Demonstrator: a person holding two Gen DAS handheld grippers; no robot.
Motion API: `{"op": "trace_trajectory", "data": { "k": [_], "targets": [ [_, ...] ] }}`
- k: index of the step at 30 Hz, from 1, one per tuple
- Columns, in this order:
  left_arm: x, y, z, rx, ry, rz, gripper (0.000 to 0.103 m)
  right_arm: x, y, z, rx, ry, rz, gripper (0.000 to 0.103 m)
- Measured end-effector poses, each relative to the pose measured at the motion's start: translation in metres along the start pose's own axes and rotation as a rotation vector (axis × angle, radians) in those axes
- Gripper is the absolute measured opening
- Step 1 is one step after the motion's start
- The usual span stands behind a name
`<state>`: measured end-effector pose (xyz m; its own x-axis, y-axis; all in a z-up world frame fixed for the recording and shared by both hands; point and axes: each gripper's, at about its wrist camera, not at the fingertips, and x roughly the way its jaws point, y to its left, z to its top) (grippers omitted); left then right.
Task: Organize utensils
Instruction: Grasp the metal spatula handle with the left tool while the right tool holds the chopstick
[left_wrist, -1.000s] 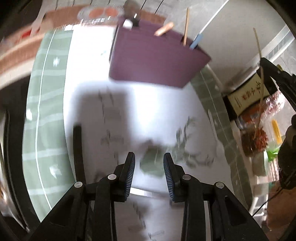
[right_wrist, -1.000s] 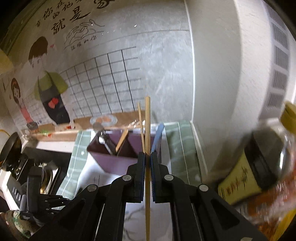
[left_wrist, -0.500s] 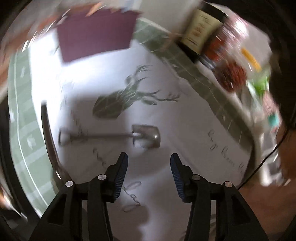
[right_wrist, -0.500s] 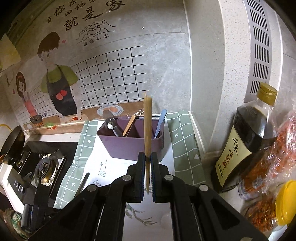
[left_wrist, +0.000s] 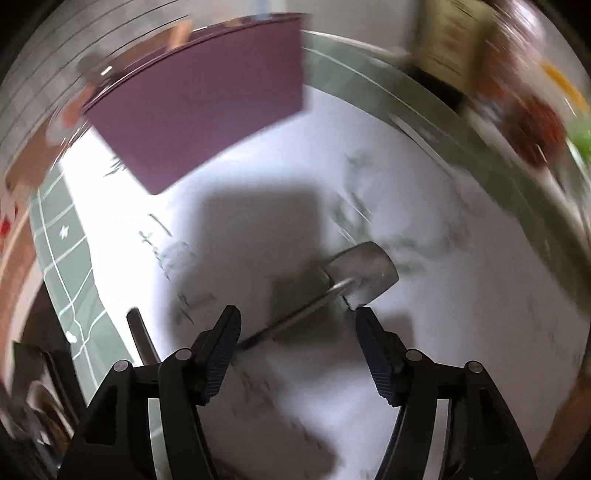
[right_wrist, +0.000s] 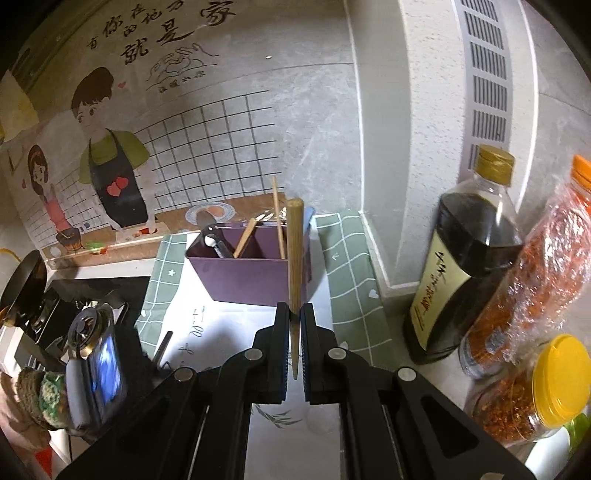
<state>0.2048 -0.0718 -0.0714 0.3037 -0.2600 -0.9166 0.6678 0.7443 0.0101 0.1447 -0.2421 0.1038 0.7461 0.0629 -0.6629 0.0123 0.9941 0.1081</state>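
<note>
White mat (left_wrist: 461, 295) open around metal spatula (left_wrist: 354, 277), left tool (left_wrist: 297, 334) opening, empty, right tool (right_wrist: 294, 325) clamping chopstick (right_wrist: 294, 254)

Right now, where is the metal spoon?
In the left wrist view the metal spoon lies on the white mat, in front of the purple holder, its handle running between the left gripper's opening jaws.

Utensil holder at the back of the mat, bottles to its right.

The holder (right_wrist: 255, 273) stands on the mat (right_wrist: 351, 280) against the wall, with chopsticks (right_wrist: 277, 218) in it. A spoon (left_wrist: 354, 277) lies on the mat in front of it. Right of the mat, on the tabletop (right_wrist: 391, 317), a sauce bottle (right_wrist: 465, 266) stands behind a jar (right_wrist: 532, 391). The stove (right_wrist: 74, 295) sits to the left.
</note>
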Motion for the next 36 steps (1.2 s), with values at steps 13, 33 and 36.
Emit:
{"op": "trace_trajectory", "data": {
  "k": [13, 33, 36],
  "targets": [
    [-0.007, -0.007, 0.005, -0.132, 0.086, -0.294, 0.066, 0.018, -0.019, -0.001, 0.019, 0.038, -0.005, 0.006],
    [0.019, -0.015, 0.047, -0.136, 0.038, -0.082, 0.033, 0.024, -0.024, 0.001, 0.009, 0.056, 0.009, 0.006],
    [-0.005, -0.007, 0.037, -0.194, -0.061, -0.123, 0.033, 0.025, -0.019, 0.003, -0.007, 0.063, 0.017, 0.006]
  ]
}}
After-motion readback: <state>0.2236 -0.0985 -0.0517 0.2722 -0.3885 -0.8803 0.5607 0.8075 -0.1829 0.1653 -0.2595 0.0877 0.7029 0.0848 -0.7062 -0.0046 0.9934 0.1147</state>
